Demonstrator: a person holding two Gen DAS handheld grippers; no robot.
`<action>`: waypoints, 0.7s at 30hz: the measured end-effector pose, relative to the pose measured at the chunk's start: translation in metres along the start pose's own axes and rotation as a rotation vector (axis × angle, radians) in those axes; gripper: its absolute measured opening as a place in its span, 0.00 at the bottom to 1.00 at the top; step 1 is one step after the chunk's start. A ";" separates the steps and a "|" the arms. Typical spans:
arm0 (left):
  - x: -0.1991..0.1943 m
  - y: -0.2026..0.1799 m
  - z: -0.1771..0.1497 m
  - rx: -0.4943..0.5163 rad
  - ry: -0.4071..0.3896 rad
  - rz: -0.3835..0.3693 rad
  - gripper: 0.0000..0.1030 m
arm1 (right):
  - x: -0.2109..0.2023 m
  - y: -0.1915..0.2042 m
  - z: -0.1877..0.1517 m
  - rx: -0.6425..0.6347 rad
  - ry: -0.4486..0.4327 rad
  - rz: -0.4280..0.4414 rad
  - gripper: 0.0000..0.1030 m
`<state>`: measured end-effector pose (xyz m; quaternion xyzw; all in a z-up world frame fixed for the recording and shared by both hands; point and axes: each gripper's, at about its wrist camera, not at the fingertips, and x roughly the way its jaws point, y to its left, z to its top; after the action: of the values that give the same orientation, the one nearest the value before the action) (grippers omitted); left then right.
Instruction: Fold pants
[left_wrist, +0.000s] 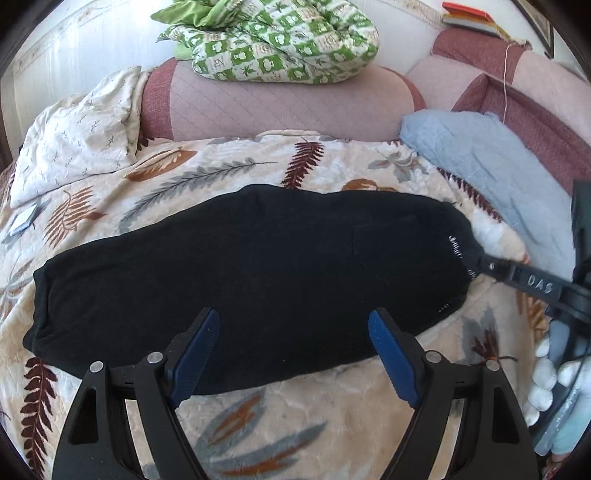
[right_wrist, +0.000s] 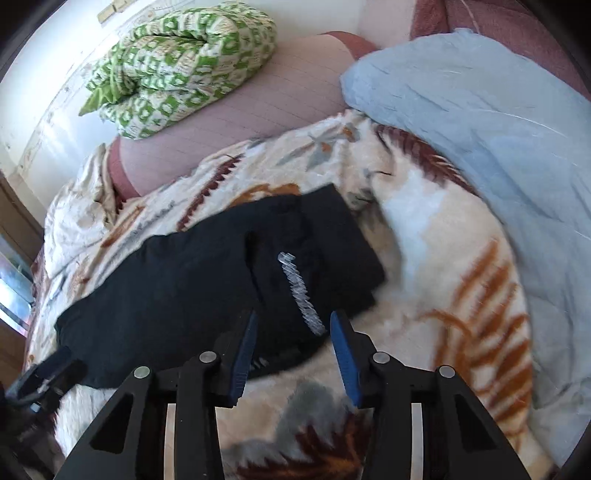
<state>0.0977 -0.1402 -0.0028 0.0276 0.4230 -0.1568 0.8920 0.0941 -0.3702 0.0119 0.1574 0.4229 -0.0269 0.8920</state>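
1. The pants (left_wrist: 236, 280) are seen laid flat on a blanket (left_wrist: 303, 424), stretched lengthwise left to right as one long dark band.
2. They are black and matte, of a soft knit-like cloth, with a patch pocket outlined near the waist end and a line of white lettering (right_wrist: 301, 293) beside it.
3. In the right wrist view the waist end (right_wrist: 332, 243) appears squared and doubled, its edges thick and straight.
4. The left gripper (left_wrist: 291, 354) is held over the near edge of the pants, its jaws spread wide with nothing between them; the fingers are black with blue ribbed pads (left_wrist: 194, 360).
5. The right gripper (right_wrist: 291, 358) is seen at the waist end with its jaws parted, the lettered cloth lying just ahead of the gap; whether the cloth is touched cannot be told.
6. The blanket is plush and cream, printed with rust, grey and maroon fern leaves.
7. A pale blue quilted cloth (left_wrist: 491, 166) lies at the right, touching the blanket.
8. A green-and-white checked quilt (left_wrist: 280, 37), puffy and folded, rests on a pink quilted bolster (left_wrist: 266, 107).
9. A crumpled cream sheet (left_wrist: 74, 136) lies at the far left.
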 end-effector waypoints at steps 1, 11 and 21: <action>0.006 -0.003 0.000 0.006 0.010 0.009 0.80 | 0.005 0.006 0.002 -0.024 0.001 0.028 0.44; 0.042 -0.007 -0.013 -0.004 0.143 0.006 0.80 | 0.030 -0.036 0.004 0.080 0.076 0.057 0.40; 0.021 -0.005 -0.021 0.066 0.208 -0.073 0.80 | 0.008 -0.050 0.009 0.129 -0.013 -0.076 0.35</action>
<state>0.0931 -0.1469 -0.0314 0.0575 0.5085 -0.1991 0.8358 0.0962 -0.4198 -0.0017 0.1981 0.4200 -0.0889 0.8812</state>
